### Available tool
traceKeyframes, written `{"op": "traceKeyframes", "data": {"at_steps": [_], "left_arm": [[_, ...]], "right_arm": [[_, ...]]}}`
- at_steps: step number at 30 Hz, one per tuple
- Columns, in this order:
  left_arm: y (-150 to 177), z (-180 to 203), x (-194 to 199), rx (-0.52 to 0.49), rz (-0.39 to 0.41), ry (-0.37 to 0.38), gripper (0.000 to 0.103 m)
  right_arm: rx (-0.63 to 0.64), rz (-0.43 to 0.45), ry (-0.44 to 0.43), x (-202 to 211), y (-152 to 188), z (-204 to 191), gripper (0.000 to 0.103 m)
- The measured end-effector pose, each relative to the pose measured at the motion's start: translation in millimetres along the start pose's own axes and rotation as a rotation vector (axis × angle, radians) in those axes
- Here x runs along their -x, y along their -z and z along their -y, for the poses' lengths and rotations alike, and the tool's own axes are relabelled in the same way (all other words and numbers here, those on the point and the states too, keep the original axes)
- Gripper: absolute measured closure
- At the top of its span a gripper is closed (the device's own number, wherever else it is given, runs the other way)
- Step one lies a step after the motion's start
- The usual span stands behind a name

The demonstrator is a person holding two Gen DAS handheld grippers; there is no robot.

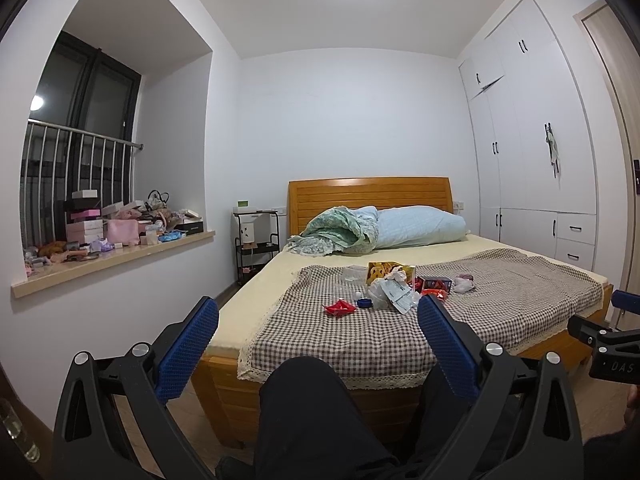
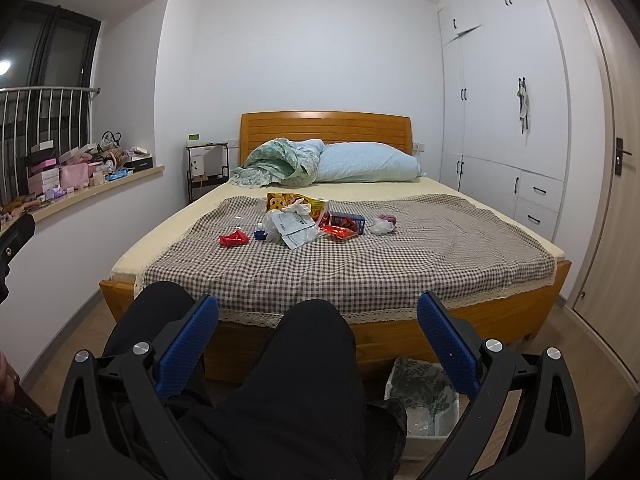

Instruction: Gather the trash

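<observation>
Trash lies on the checked cloth (image 2: 360, 264) across the bed: a red wrapper (image 2: 233, 238) (image 1: 339, 308), a blue cap (image 2: 260, 234) (image 1: 363, 303), a white printed bag (image 2: 294, 230) (image 1: 394, 295), a yellow snack box (image 2: 288, 202) (image 1: 386, 271), a blue-red carton (image 2: 347, 222) (image 1: 436, 283) and a crumpled white-pink wad (image 2: 385, 224) (image 1: 464, 282). A white bin (image 2: 422, 404) with a leaf-print liner stands on the floor at the bed's foot. My left gripper (image 1: 318, 320) and right gripper (image 2: 318, 320) are open and empty, held short of the bed above a person's dark-trousered knees.
A pillow (image 2: 368, 162) and a green quilt (image 2: 280, 162) sit by the wooden headboard (image 2: 326, 128). A cluttered windowsill (image 1: 112, 256) runs along the left wall, with a black bedside cart (image 1: 256, 240) beyond it. White wardrobes (image 2: 504, 120) and a door (image 2: 616, 160) line the right.
</observation>
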State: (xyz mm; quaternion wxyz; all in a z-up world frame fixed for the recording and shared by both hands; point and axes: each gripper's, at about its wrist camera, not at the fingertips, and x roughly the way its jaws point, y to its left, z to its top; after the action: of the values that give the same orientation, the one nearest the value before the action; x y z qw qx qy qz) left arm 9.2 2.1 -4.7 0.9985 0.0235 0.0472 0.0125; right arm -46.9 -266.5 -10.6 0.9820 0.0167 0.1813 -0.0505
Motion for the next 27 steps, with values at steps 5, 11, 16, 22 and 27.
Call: {"op": "traceKeyframes", "data": {"at_steps": [5,11,16,22,27], "left_arm": [[-1,-1,-27,-0.015,-0.021,-0.020,0.007],[11,0,-85,-0.040,-0.067,0.017,0.007],[24,1,-154,-0.053,-0.124,0.027,0.007],[48,-5,-259,0.008,-0.272,0.086,0.007],[60,5,-351,-0.078,-0.357,0.035,0.007]], "right_arm": [[-0.056,-0.036,-0.002,-20,-2,11,0.008],[-0.018,-0.029,0.051,-52,-7,12,0.008],[0.045,-0.031,0.065,-109,-11,7,0.008],[0.059,-0.077,0.057,-190,-11,6,0.008],[0.045,-0.101,0.023,-250,-20,14,0.008]]}}
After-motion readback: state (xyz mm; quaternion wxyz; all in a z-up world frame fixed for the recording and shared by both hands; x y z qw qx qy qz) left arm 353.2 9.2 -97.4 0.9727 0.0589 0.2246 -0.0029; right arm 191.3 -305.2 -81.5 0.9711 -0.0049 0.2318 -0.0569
